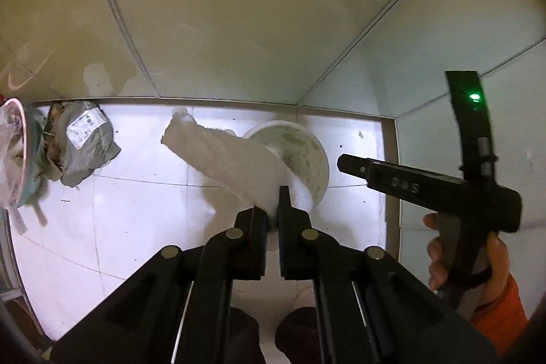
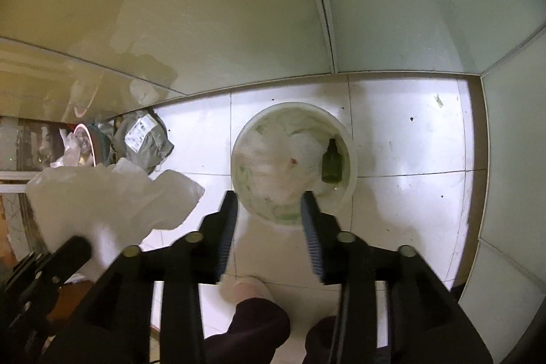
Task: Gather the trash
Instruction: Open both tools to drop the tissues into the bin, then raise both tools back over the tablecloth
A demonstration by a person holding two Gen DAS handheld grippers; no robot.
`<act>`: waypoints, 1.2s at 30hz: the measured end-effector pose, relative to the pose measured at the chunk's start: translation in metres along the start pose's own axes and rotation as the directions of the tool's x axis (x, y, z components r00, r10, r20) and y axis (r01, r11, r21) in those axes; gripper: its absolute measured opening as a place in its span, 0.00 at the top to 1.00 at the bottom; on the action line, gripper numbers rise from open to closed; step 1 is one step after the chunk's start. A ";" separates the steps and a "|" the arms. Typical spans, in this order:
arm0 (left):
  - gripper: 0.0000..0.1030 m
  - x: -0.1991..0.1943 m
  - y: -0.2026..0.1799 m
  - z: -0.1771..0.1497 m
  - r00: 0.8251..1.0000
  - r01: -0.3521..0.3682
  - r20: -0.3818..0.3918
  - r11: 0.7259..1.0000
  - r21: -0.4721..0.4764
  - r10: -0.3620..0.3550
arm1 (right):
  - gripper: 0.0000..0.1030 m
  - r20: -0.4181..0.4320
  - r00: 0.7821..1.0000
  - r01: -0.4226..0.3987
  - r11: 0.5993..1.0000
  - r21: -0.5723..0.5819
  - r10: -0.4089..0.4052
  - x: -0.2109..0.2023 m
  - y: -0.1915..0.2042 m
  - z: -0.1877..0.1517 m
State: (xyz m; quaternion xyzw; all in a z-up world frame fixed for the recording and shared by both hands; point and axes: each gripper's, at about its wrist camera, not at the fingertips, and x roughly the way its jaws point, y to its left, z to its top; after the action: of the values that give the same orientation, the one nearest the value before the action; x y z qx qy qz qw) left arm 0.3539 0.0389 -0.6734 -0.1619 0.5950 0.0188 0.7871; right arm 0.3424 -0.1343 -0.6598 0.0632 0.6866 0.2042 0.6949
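White tile corner | left claw [image 1: 273, 210] pinches limp bag [image 1: 218, 156] short of bucket [image 2: 351, 156] | right claw [image 2: 269, 217] open | bag could snag rim, slip.

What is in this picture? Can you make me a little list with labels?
place: white tiled floor in a corner
bin: round white bucket
inside bin: crumpled white plastic and a dark green bottle
left tool: shut on a white plastic bag
right tool: open, above the bucket's near rim, holding nothing
trash on floor: grey parcel bag with a label
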 end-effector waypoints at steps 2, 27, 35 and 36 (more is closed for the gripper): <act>0.97 0.010 -0.007 0.003 1.000 0.014 -0.015 1.000 0.002 -0.014 | 0.63 0.012 1.000 0.006 1.000 0.003 -0.006 -0.007 -0.001 0.000; 0.51 -0.156 -0.055 0.047 0.998 0.033 0.048 0.999 0.029 -0.035 | 0.63 0.242 0.970 0.015 1.000 -0.006 -0.013 -0.240 0.056 -0.011; 0.51 -0.328 -0.069 0.068 0.977 0.043 0.206 0.996 0.075 -0.058 | 0.63 0.396 0.918 0.030 0.998 -0.050 -0.008 -0.382 0.127 -0.026; 0.51 -0.345 -0.070 0.070 0.972 0.046 0.225 0.996 0.082 -0.064 | 0.63 0.422 0.906 0.037 0.998 -0.056 -0.010 -0.400 0.137 -0.029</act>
State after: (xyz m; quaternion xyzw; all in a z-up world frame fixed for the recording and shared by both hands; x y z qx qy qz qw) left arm 0.3338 0.0478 -0.3147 -0.1448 0.4965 -0.0073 0.8558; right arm 0.2978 -0.1638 -0.2390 0.0759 0.5143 0.1988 0.8308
